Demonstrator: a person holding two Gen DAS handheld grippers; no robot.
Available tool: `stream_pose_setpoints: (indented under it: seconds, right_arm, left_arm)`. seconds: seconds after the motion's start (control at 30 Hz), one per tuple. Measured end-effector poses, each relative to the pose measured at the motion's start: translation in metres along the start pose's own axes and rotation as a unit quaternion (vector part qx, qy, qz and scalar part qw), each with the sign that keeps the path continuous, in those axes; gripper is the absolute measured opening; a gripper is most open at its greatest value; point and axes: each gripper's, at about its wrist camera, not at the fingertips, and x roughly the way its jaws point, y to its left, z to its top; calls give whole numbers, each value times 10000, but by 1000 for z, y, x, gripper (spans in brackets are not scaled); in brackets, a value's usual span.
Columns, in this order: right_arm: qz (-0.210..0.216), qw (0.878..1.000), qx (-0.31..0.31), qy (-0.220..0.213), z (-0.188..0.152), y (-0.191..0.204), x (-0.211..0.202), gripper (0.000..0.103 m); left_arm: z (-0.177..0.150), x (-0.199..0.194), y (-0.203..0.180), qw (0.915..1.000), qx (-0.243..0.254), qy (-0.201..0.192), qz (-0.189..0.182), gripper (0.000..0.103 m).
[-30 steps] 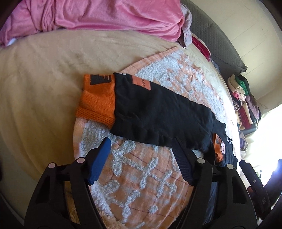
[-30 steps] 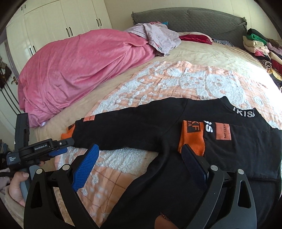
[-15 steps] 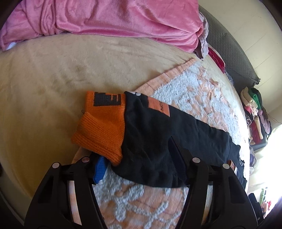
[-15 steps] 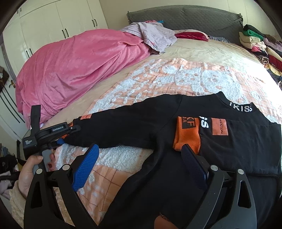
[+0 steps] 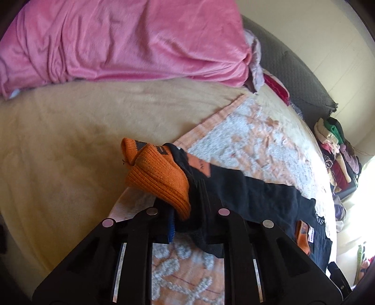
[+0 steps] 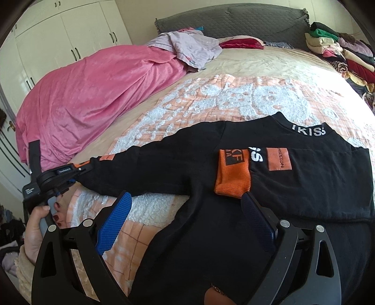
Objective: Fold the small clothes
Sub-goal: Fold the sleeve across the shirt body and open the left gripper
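Note:
A small black sweatshirt (image 6: 187, 169) with orange cuffs lies flat on an orange and white blanket (image 6: 222, 98) on the bed. One sleeve is folded across the chest, its orange cuff (image 6: 233, 174) near the middle. The other sleeve stretches out to the left. My left gripper (image 5: 187, 211) is shut on that sleeve's end, where the orange cuff (image 5: 157, 178) bunches up; it also shows in the right wrist view (image 6: 77, 170). My right gripper (image 6: 185, 215) is open and empty, hovering over the sweatshirt's lower body.
A pink duvet (image 6: 93, 93) is heaped along the bed's left side. A lilac garment (image 6: 194, 47) and a red cushion (image 6: 241, 43) lie near the grey headboard (image 6: 234, 21). Folded clothes (image 6: 339, 51) are stacked at the far right. White wardrobes (image 6: 58, 35) stand beyond.
My left gripper moved forward onto the outstretched sleeve's end and shut on it, bunching the orange cuff. My right gripper stayed open, shifting slightly over the body.

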Motion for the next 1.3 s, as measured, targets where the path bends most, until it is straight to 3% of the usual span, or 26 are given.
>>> stream_pose_setpoints:
  seconds: [0.47,0.9,1.3]
  right_arm:
    - [-155,9976,622,-256,-8,-46,-29,94]
    - [-428,9903,1223,-506,-21,-98,-61,94]
    - [-770,9749,1954,-736,-41,-157,-93,94]
  left_arm:
    - [1,-51,-93,9910,959,-450,-820,9]
    - [-24,-48,-177,9754,1687,-264,-1395,8]
    - [-61,-38,-241,9581,2243,9,-1784,8]
